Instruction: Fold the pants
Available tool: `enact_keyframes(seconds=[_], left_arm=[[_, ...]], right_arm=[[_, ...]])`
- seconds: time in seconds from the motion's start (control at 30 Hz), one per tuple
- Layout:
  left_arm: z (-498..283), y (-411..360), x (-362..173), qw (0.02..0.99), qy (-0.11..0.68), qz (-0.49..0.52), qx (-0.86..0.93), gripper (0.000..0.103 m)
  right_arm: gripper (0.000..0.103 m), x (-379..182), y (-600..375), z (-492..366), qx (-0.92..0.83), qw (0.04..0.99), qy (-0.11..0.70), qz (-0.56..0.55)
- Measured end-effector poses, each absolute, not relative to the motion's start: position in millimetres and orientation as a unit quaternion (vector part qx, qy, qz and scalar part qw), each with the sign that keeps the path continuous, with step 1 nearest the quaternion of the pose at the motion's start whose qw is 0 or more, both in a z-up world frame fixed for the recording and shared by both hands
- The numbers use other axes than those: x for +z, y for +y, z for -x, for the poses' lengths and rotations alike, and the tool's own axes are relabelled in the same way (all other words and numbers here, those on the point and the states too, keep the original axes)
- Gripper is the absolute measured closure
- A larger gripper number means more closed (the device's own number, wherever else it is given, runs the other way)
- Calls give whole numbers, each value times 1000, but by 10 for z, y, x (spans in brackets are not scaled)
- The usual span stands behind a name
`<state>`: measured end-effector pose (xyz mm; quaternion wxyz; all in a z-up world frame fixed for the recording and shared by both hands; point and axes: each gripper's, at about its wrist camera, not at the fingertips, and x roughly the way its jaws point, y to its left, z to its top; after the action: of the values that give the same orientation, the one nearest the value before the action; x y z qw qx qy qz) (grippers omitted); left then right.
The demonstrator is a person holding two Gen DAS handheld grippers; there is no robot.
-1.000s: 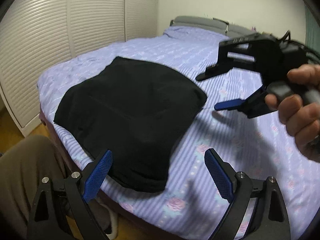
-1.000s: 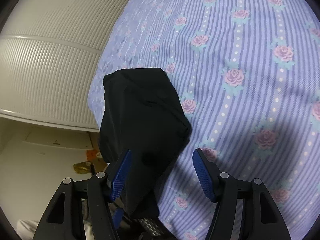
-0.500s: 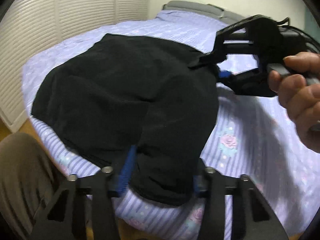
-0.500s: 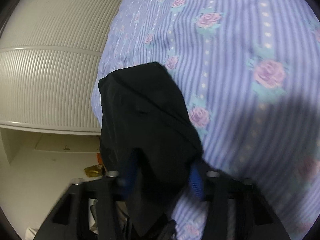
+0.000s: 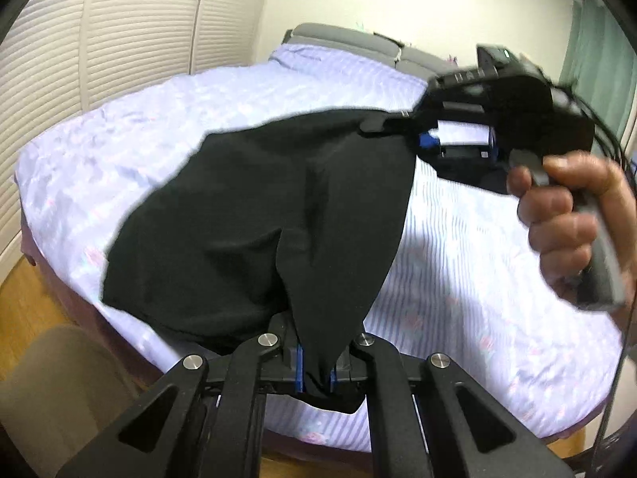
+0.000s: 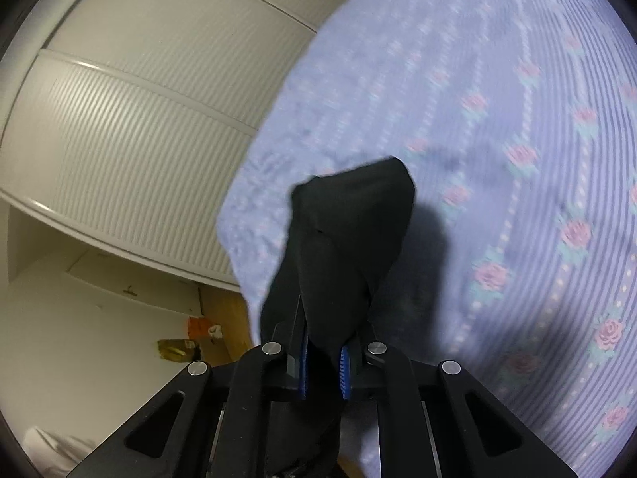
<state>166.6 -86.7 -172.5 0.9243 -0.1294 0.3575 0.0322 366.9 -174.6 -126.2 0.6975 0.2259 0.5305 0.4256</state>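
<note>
The black folded pants (image 5: 270,215) hang lifted above the bed, stretched between both grippers. My left gripper (image 5: 316,374) is shut on the near corner of the pants. My right gripper (image 6: 322,366) is shut on the other corner; it shows in the left wrist view (image 5: 422,135) at the upper right, held by a hand. In the right wrist view the pants (image 6: 346,239) drape forward from the blue pads (image 6: 344,370) and hide the bed below them.
The bed (image 5: 458,247) has a lilac striped sheet with roses (image 6: 537,151). White slatted wardrobe doors (image 5: 99,32) stand to the left. A grey headboard (image 5: 350,40) is at the far end. Wooden floor (image 5: 24,302) lies beside the bed.
Both grippers went from open above the pants to shut on its near corners. The pants have been lifted off the bed and now hang between the grippers.
</note>
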Motion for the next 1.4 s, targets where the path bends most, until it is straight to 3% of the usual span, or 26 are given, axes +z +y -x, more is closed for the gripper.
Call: enact_keyframes(seconds=[0.67,1.4], left_arm=[[-2074,555,-78,955,256,150,4,94],[-2903,1804,-54,947,270,173,8,93]], right_arm=[[91,498,-843,-3878,449,757,409,-240],[92,712,383,-4565,441,760,410,-244]])
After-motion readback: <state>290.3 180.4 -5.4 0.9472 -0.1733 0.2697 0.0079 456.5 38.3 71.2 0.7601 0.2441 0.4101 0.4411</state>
